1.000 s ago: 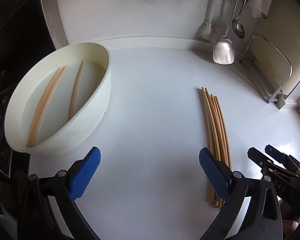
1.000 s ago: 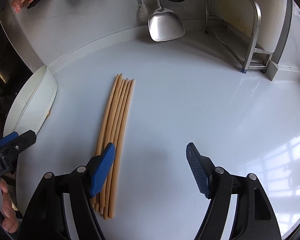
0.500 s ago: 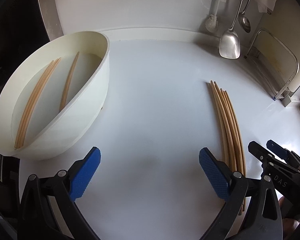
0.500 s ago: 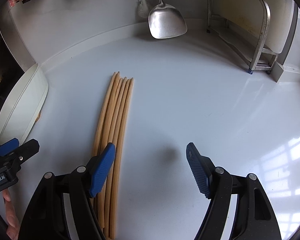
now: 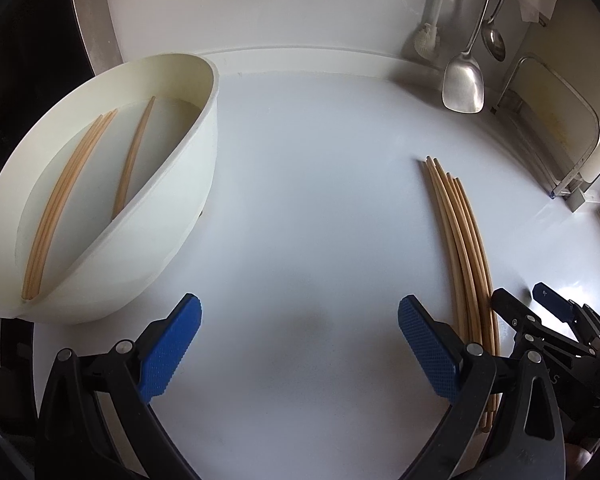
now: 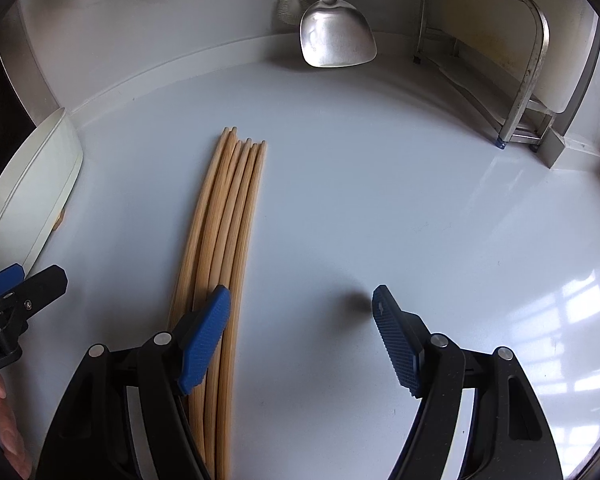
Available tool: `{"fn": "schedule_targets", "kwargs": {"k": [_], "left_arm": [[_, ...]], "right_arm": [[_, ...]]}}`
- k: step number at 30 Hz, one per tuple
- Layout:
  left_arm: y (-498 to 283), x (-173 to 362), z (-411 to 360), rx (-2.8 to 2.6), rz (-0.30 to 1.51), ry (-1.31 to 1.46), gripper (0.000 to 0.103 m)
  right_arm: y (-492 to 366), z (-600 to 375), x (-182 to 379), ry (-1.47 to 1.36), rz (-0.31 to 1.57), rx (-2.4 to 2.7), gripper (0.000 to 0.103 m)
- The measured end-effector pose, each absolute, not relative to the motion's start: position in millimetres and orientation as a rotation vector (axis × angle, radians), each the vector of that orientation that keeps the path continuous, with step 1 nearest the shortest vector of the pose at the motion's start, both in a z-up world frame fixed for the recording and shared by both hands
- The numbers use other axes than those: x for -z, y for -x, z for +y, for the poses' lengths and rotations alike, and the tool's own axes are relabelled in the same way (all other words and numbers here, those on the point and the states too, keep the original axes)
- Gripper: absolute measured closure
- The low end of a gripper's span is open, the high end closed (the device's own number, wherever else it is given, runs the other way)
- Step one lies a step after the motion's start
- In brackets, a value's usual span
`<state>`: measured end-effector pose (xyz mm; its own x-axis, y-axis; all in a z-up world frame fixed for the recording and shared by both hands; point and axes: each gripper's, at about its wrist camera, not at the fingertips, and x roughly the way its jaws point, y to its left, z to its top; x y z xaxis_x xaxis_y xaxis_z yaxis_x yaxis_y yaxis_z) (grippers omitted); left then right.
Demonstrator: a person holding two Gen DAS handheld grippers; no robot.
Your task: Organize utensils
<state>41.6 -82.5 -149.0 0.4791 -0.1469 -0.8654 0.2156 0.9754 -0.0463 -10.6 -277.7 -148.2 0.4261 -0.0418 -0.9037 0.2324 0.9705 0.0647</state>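
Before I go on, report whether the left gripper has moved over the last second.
Yes. The left gripper has eased forward: in its view the white bowl looms larger and the hanging spatula has slid up and right.

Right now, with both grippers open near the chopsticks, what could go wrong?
The right gripper is off-centre: its left finger sits over the chopsticks, so closing may scatter them or catch only some. The sticks lie tight together and flat on the counter, so one may be hard to separate. The left gripper hovers close beside them and could collide.
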Motion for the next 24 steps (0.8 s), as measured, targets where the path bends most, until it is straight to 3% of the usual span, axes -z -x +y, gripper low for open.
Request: {"fn": "schedule_targets", "kwargs": {"k": [24], "left_arm": [[-33.2,159.9,-119.3,0.311,1.076,-0.096,0.006]], "right_arm": [[17.4,-280.7,150.7,-0.134,1.091,0.204,0.033]]}}
